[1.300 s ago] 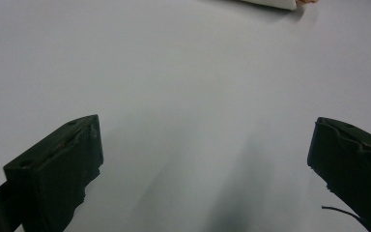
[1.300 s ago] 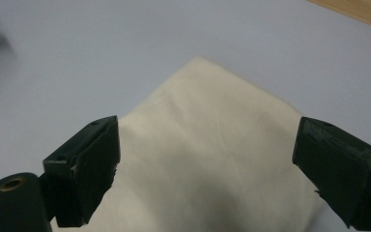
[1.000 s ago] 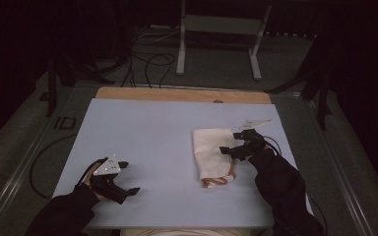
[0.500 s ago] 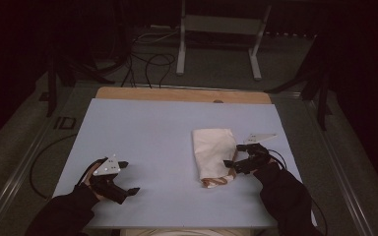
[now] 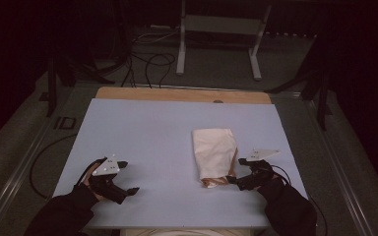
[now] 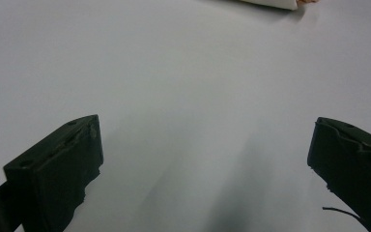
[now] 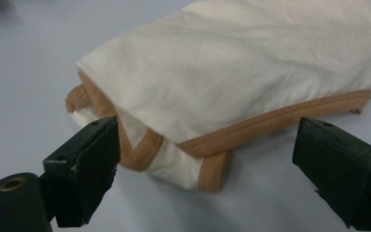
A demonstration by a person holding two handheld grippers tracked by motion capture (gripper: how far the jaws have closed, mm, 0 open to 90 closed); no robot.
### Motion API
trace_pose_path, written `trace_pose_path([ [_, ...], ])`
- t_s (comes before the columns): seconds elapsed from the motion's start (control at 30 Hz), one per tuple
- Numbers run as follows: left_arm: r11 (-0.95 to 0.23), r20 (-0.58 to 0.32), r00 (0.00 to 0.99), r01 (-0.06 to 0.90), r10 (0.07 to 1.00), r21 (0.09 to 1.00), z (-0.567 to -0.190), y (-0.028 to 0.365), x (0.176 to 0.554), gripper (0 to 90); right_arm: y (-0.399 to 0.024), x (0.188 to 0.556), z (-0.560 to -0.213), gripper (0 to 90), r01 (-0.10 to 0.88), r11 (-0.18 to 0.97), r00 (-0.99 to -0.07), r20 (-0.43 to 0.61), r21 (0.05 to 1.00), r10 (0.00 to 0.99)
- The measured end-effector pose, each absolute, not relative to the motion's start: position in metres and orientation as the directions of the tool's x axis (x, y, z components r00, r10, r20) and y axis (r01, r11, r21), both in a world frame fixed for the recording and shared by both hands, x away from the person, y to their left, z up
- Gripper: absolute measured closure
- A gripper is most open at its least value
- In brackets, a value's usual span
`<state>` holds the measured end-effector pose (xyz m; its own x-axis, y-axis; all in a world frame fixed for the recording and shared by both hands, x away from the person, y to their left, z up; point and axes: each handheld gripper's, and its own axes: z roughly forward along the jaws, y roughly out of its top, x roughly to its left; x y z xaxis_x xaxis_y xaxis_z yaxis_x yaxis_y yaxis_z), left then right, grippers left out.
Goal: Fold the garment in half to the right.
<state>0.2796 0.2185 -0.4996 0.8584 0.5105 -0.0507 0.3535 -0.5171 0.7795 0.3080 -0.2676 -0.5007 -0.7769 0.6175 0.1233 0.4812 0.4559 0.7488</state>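
One folded cloth [image 5: 215,156] lies beside right tongs [image 5: 237,170]

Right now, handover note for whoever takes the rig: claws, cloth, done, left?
Left claw: open, holding nothing, resting over the bare table at the near left.
Right claw: open, jaws on either side of the near tan-trimmed corner of the folded cloth, not closed on it.
Cloth: cream with tan edging, folded into a narrow stack, lying right of centre on the table.
Done: cloth appears folded at least once.
Left: probably close the right claw on that corner and carry on folding or straightening; the left claw is free to help.
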Motion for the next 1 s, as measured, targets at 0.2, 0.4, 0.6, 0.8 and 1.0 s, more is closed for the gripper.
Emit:
trace_pose_path([
  [0.2,-0.523,-0.048,0.862,0.349,0.505,0.778,-0.499,0.218,0.279,0.0,-0.268,0.299,-0.505,9.7,0.449,0.476,-0.793,0.093,0.756,0.602],
  [0.4,-0.518,-0.048,0.862,0.347,0.505,0.782,-0.498,0.219,0.279,0.0,-0.274,0.294,-0.508,9.6,0.443,0.478,-0.784,0.068,0.759,0.617],
  [0.6,-0.515,-0.048,0.861,0.347,0.507,0.783,-0.498,0.219,0.278,0.0,-0.282,0.285,-0.511,9.6,0.446,0.459,-0.768,0.066,0.769,0.637],
  [0.8,-0.516,-0.048,0.86,0.348,0.507,0.783,-0.499,0.22,0.278,0.0,-0.284,0.277,-0.512,9.6,0.428,0.447,-0.765,0.051,0.785,0.642],
  [1.0,-0.516,-0.049,0.863,0.346,0.503,0.784,-0.5,0.221,0.278,0.0,-0.284,0.283,-0.513,9.7,0.43,0.428,-0.753,0.054,0.795,0.655],
])
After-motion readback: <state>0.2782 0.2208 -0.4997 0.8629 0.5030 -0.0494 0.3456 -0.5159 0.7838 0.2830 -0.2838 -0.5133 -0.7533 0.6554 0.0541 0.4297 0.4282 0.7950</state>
